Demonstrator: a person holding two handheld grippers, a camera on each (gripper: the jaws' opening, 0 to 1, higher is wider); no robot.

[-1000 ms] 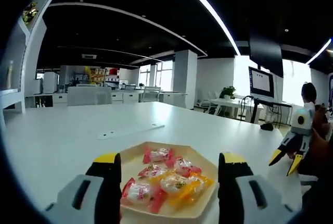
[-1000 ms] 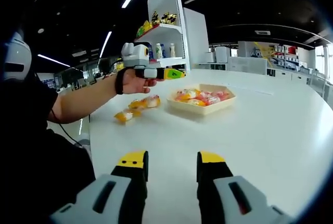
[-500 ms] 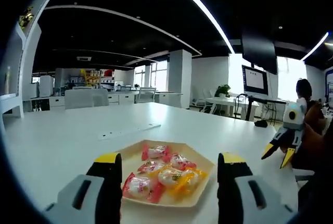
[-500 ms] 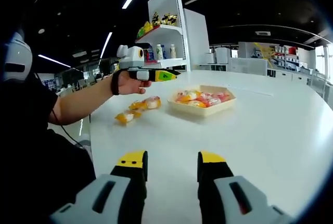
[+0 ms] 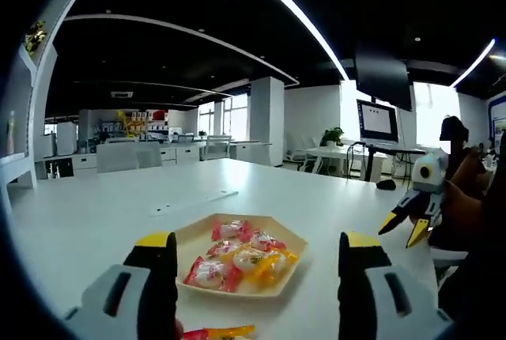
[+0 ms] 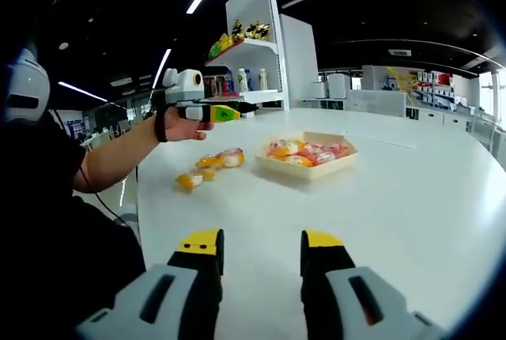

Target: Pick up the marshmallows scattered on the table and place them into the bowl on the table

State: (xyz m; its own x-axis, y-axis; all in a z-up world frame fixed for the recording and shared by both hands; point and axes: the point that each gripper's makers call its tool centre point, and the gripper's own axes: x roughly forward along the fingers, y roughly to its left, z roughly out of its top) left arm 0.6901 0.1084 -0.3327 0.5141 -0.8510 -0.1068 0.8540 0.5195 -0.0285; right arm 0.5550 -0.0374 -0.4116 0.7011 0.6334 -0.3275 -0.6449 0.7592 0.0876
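A tan hexagonal bowl [image 5: 294, 237] [image 6: 341, 153] holds several pink and orange wrapped marshmallows [image 5: 236, 256] [image 6: 304, 149]. My left gripper [image 5: 258, 239] hovers open and empty just short of the bowl, above one loose marshmallow [image 5: 218, 331]. The right gripper view shows the left gripper [image 6: 237, 109] in a hand, raised above two loose marshmallows [image 6: 230, 156] [image 6: 192, 178] left of the bowl. My right gripper [image 6: 261, 239] is open and empty over bare table, well back from the bowl. In the left gripper view it [image 5: 400, 229] hangs at the right, held in a hand.
The white table [image 6: 411, 198] runs wide to the right; its edge [image 6: 136, 198] lies left of the loose sweets. A white shelf [image 6: 254, 32] with bottles stands behind. A long white strip [image 5: 194, 200] lies beyond the bowl. The person's arm [image 6: 111, 154] reaches in from the left.
My left gripper has drawn back from the bowl, moving left in the right gripper view. A loose marshmallow has come into sight under it. My right gripper has stayed put.
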